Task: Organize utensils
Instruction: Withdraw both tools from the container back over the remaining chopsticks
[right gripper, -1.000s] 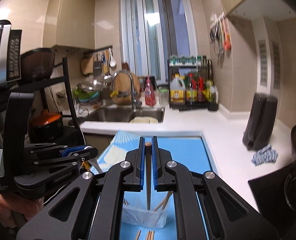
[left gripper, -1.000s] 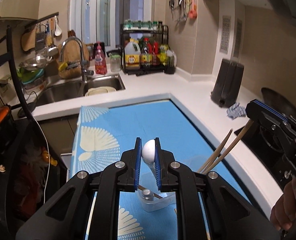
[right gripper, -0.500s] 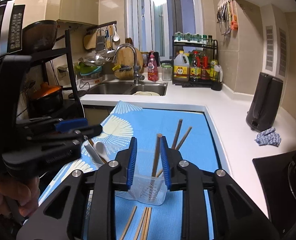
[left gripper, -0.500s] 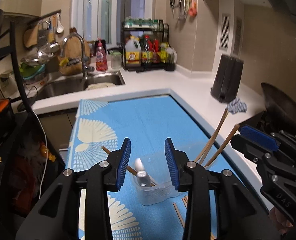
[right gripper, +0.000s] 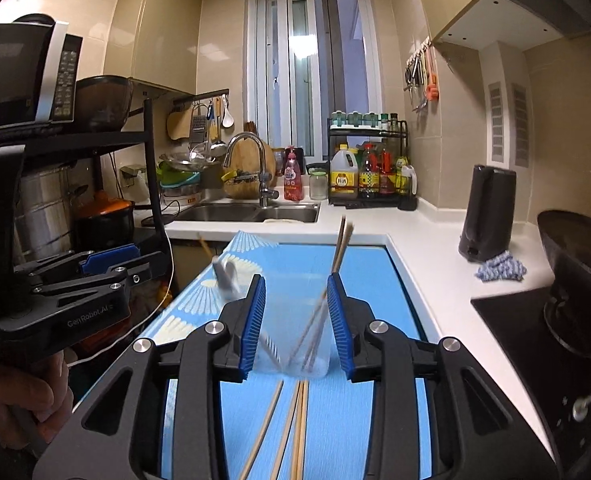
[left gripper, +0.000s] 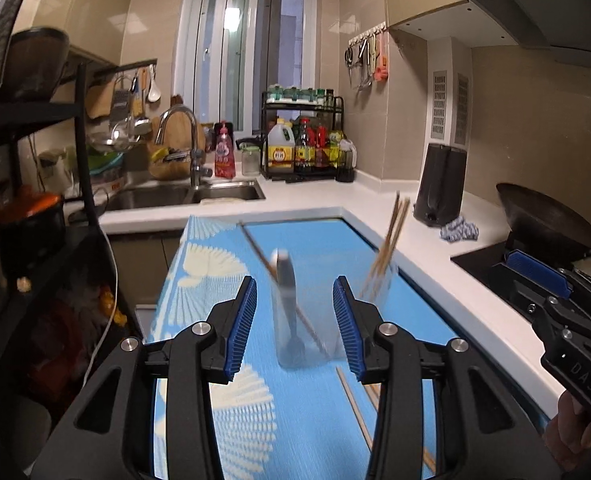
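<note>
While both the left tongs (left gripper: 294, 322) and right tongs (right gripper: 295, 320) hang spread and empty, the clear container (right gripper: 295, 344) already holds a spoon (left gripper: 285, 280) and several chopsticks (right gripper: 341, 246); loose chopsticks (right gripper: 291, 420) remain on the counter's blue mat (right gripper: 367, 264), so sorting looks partly done.

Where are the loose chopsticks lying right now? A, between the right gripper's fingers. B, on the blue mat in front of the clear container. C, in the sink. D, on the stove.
B: the chopsticks lie flat on the blue mat, just on the near side of the clear container, and the right gripper is open and empty.
</note>
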Action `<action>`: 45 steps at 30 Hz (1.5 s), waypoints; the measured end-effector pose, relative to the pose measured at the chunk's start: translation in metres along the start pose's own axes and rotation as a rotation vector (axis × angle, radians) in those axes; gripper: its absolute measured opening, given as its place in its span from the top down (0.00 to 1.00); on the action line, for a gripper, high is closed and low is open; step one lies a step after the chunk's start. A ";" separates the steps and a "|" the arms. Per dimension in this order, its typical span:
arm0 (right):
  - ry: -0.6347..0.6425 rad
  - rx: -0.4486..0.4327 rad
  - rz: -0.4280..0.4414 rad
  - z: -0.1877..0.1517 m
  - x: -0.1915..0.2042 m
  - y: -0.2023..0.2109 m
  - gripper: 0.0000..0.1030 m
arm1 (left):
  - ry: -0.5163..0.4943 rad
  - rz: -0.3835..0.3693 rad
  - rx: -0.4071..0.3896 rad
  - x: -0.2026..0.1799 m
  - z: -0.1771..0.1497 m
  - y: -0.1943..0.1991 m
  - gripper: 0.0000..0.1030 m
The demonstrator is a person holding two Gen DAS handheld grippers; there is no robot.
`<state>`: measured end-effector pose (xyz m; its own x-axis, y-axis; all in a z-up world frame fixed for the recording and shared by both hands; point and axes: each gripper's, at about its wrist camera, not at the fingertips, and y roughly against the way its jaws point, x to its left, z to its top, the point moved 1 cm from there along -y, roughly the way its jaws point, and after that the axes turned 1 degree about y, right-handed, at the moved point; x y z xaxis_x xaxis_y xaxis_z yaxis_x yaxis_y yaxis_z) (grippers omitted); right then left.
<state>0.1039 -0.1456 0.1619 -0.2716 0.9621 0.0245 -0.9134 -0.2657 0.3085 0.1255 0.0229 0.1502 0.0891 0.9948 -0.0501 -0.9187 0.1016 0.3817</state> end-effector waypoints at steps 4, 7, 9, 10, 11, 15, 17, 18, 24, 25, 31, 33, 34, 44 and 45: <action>-0.042 0.079 0.005 -0.050 -0.001 0.002 0.68 | -0.007 0.011 0.047 -0.004 -0.050 0.002 0.61; -0.047 0.150 -0.005 -0.085 -0.003 0.003 0.69 | -0.002 0.003 0.102 -0.008 -0.089 0.001 0.69; -0.062 0.178 -0.005 -0.104 -0.006 0.005 0.72 | -0.009 -0.001 0.115 -0.011 -0.109 0.005 0.72; -0.065 0.186 -0.002 -0.111 -0.007 0.005 0.74 | -0.019 -0.006 0.115 -0.014 -0.119 0.008 0.73; -0.066 0.195 -0.001 -0.119 -0.009 0.006 0.77 | -0.027 -0.009 0.116 -0.017 -0.129 0.011 0.75; -0.106 0.258 -0.011 -0.150 -0.021 0.006 0.81 | 0.020 -0.027 0.158 -0.017 -0.160 0.018 0.78; -0.114 0.287 -0.013 -0.161 -0.023 0.006 0.81 | 0.048 -0.029 0.176 -0.017 -0.173 0.020 0.78; -0.104 0.302 -0.008 -0.166 -0.022 0.006 0.81 | 0.065 -0.035 0.184 -0.018 -0.180 0.022 0.78; -0.072 0.324 0.012 -0.173 -0.018 0.005 0.81 | 0.068 -0.091 0.179 -0.039 -0.183 0.024 0.78; -0.078 0.334 0.015 -0.174 -0.019 0.003 0.81 | 0.071 -0.102 0.183 -0.042 -0.182 0.023 0.78; -0.076 0.386 0.026 -0.185 -0.018 -0.005 0.81 | 0.077 -0.134 0.222 -0.056 -0.185 0.010 0.78; -0.056 0.394 0.000 -0.186 -0.018 -0.005 0.81 | 0.079 -0.141 0.249 -0.058 -0.188 0.005 0.78; -0.064 0.394 0.003 -0.187 -0.020 -0.005 0.80 | 0.079 -0.146 0.263 -0.060 -0.189 0.002 0.78; -0.041 0.396 -0.009 -0.189 -0.018 -0.005 0.93 | -0.008 -0.084 0.280 -0.070 -0.194 -0.002 0.89; -0.045 0.397 -0.008 -0.189 -0.019 -0.004 0.95 | -0.006 -0.077 0.279 -0.067 -0.194 -0.001 0.91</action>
<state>0.0557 -0.1748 -0.0197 -0.2429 0.9682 0.0597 -0.7248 -0.2220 0.6522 0.0462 -0.0463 -0.0260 0.1575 0.9840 -0.0833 -0.7680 0.1751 0.6160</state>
